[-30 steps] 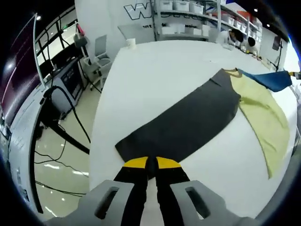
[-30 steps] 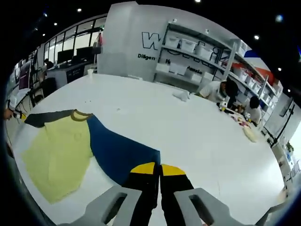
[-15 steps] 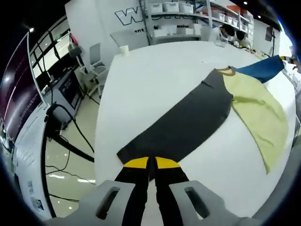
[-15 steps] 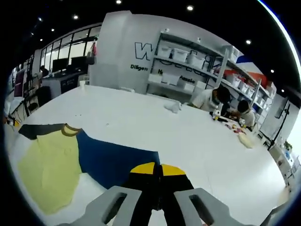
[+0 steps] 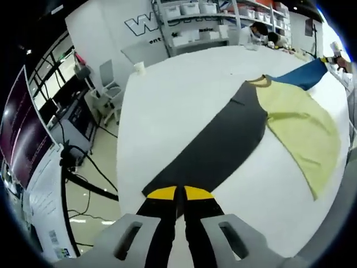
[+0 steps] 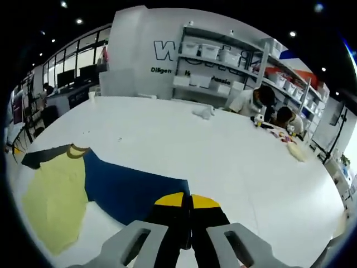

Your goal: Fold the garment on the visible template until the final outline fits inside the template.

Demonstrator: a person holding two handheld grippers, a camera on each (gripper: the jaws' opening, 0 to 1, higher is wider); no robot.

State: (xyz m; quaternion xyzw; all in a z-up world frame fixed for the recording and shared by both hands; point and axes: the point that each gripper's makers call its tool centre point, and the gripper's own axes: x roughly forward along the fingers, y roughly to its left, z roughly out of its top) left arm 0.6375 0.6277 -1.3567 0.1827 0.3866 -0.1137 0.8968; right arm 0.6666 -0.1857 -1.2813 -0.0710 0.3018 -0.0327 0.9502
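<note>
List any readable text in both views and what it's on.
"W": large outlined letter on the back wall, cut off by the shelving; also seen in the left gripper view.
"Dil gen": small line under it in the right gripper view, middle letters blurred.
"ent": fragment of that line in the left gripper view.
Sheets on the floor panel: too small to read.
Garment: no text visible.

The garment (image 5: pixel 262 120) hem (under each gripper's closed tips) is hidden; its blue sleeve (image 5: pixel 305 75) is cut off.
</note>
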